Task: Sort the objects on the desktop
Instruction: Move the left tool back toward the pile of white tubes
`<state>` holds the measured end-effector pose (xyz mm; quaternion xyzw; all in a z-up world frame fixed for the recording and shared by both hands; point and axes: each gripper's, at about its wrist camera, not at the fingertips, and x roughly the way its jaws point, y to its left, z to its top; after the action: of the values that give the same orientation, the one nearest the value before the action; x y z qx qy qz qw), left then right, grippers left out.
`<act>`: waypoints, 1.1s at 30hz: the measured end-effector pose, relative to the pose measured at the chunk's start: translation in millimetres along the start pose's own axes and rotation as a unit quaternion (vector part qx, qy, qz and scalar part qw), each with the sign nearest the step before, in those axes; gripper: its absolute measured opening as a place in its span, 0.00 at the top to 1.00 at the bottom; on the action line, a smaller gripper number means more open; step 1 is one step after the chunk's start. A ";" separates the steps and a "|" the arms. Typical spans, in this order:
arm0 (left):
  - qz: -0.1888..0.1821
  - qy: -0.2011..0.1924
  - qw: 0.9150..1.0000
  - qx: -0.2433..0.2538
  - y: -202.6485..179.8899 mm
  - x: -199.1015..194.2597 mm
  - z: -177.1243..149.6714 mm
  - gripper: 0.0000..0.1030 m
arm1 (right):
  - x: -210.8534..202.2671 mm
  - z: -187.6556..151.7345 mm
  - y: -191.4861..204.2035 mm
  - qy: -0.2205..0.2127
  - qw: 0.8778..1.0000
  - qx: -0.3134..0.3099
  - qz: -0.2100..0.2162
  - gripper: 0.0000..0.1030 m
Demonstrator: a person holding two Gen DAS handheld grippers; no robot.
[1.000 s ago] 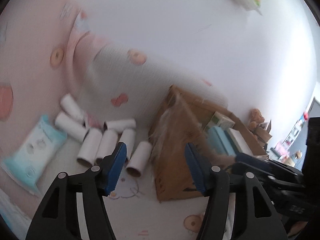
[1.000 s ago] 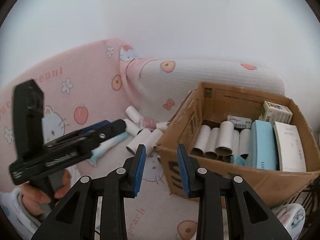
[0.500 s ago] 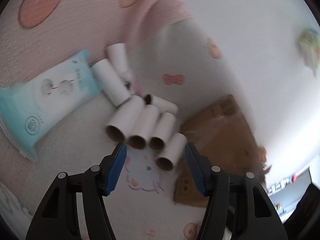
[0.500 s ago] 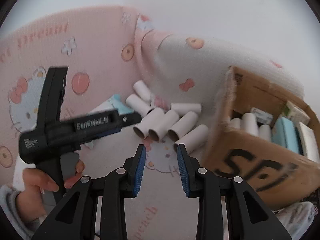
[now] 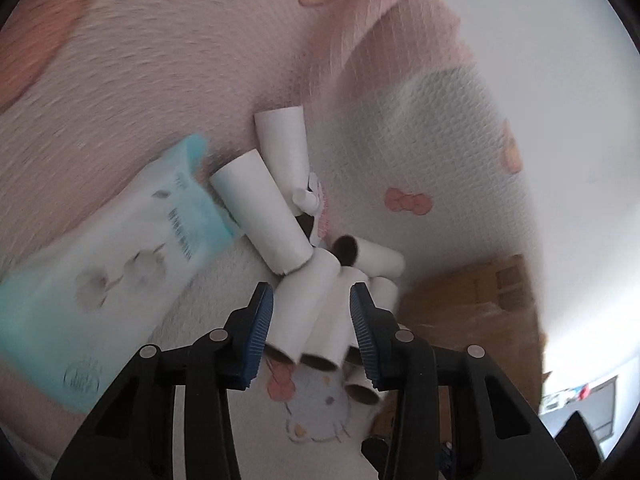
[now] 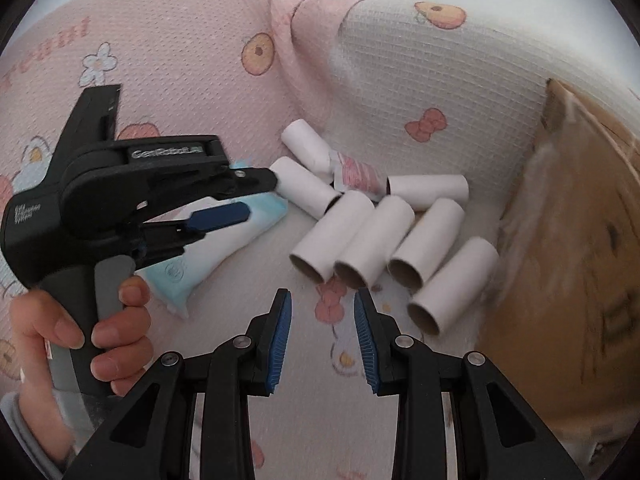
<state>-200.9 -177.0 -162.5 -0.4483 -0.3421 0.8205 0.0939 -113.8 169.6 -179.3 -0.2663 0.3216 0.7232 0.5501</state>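
White cardboard tubes [image 6: 376, 236] lie clustered, open ends dark, beside cardboard box [image 6: 568, 280].

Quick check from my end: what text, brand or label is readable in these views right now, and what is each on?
"GenRobot.AI": white lettering on the left gripper body, right wrist view.
Small print on that gripper's rear: too small.
Pink script on the bedsheet: cut off, unreadable.
Print and round logo on the blue tissue pack: blurred.
Black marking on the cardboard box: blurred.

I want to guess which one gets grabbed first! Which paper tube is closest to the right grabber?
The second tube in the front row of four: its open end lies just beyond the right gripper, nearly centred on the gap. The other tubes lie off to the sides or further back.
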 end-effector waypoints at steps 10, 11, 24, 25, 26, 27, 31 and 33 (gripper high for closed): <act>0.029 0.077 0.996 -0.021 11.4 33.2 26.8 0.57 | 49.7 25.4 -6.3 0.049 0.999 0.009 0.022 0.72; 0.010 0.092 0.995 -0.036 15.1 37.1 24.8 0.57 | 53.1 27.9 -6.0 0.050 0.998 0.005 0.023 0.72; 0.001 0.132 0.990 -0.050 23.9 61.1 15.0 0.57 | 99.3 48.8 -15.9 0.087 0.994 0.047 0.054 0.72; 0.004 0.131 0.990 -0.051 23.7 62.6 15.6 0.57 | 101.5 49.5 -15.7 0.089 0.993 0.049 0.057 0.72; 0.007 0.129 0.990 -0.055 26.1 63.4 16.4 0.57 | 104.0 50.4 -15.1 0.093 0.993 0.049 0.060 0.72; 0.003 0.129 0.990 -0.059 28.6 64.5 16.7 0.57 | 106.5 51.2 -14.1 0.100 0.992 0.048 0.061 0.72; -0.020 0.147 0.985 -0.090 37.9 72.7 14.2 0.58 | 116.8 52.2 -8.5 0.124 0.990 0.038 0.062 0.72; -0.025 0.158 0.983 -0.093 38.5 75.9 11.8 0.58 | 119.1 52.3 -8.0 0.130 0.989 0.041 0.058 0.72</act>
<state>-248.5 -176.5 -234.1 -0.5705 -0.4088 0.7013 0.1250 -137.7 285.2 -234.7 -0.3162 0.4342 0.6995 0.4715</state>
